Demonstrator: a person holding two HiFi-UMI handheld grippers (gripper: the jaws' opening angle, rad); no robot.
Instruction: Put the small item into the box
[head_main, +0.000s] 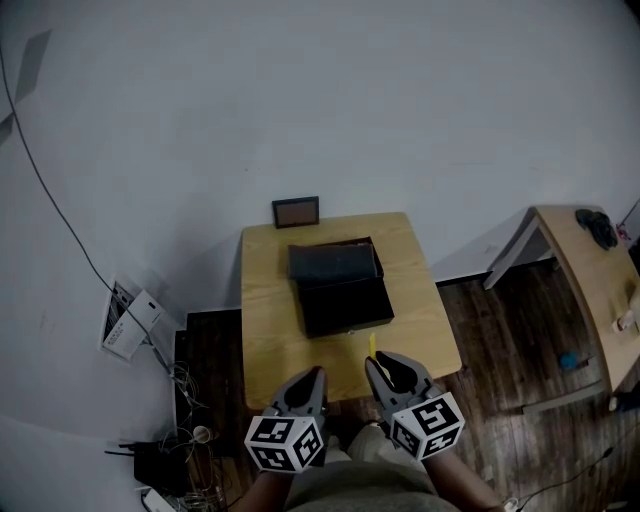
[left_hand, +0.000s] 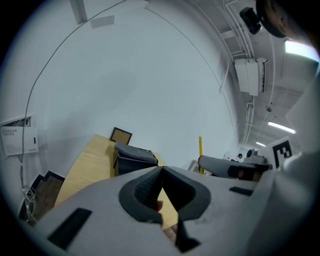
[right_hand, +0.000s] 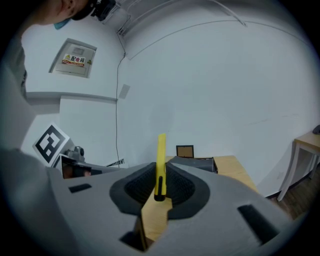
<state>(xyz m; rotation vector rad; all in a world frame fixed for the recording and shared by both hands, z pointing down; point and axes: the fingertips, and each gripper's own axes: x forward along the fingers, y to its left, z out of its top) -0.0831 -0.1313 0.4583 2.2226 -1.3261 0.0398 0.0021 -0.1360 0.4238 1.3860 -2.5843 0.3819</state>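
Note:
A black box with its lid raised at the back stands on the small wooden table; the same box shows far ahead in the right gripper view and as box in the left gripper view. My right gripper hovers over the table's near edge, shut on a slim yellow utility knife that sticks up between its pads; the knife's tip points toward the box. My left gripper is beside it, jaws together with nothing between them.
A small framed picture leans on the wall at the table's back edge. A second table stands to the right. Cables and a power strip lie on the floor at the left, below a wall-hung paper.

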